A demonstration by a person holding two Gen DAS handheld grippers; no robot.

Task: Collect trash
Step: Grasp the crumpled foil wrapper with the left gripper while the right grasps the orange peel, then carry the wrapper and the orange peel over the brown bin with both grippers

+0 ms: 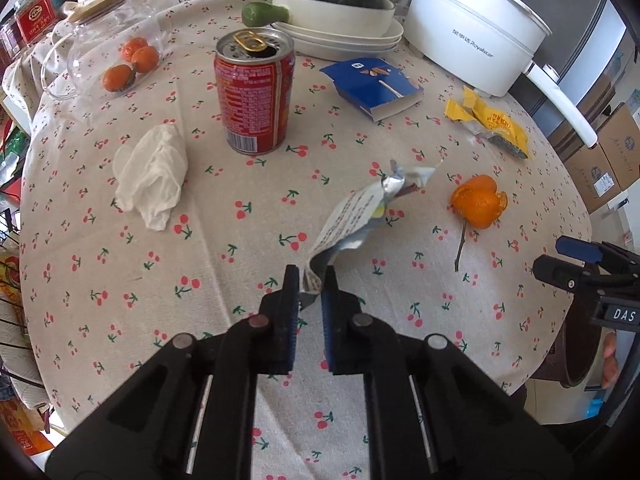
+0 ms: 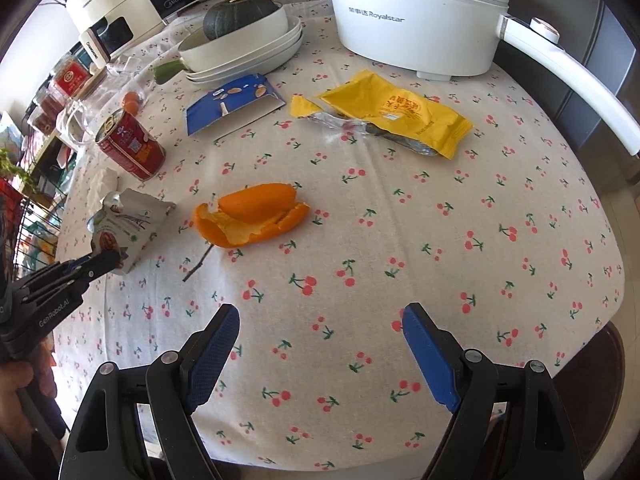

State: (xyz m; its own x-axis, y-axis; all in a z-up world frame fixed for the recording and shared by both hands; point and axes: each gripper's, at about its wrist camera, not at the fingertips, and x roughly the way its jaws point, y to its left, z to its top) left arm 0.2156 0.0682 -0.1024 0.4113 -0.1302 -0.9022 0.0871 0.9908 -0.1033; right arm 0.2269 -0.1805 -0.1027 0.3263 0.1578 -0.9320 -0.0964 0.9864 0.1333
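My left gripper (image 1: 311, 280) is shut on the near end of a torn silver-and-white snack wrapper (image 1: 360, 208) and holds it just above the cherry-print tablecloth; the wrapper (image 2: 128, 224) and the left gripper (image 2: 108, 260) also show in the right wrist view. My right gripper (image 2: 320, 320) is open and empty over the cloth near the table's front edge. Orange peel (image 2: 252, 216) with a twig lies ahead of it. A yellow wrapper (image 2: 396, 116), a blue carton (image 2: 236, 104), a red can (image 1: 254, 96) and a crumpled tissue (image 1: 154, 174) lie on the table.
A white electric pot (image 2: 420, 16) with a long handle stands at the back right. Stacked white dishes (image 2: 248, 48) hold a green squash. A glass jar (image 1: 116, 48) with small oranges lies at the back left. The table edge (image 1: 576, 216) drops off on the right.
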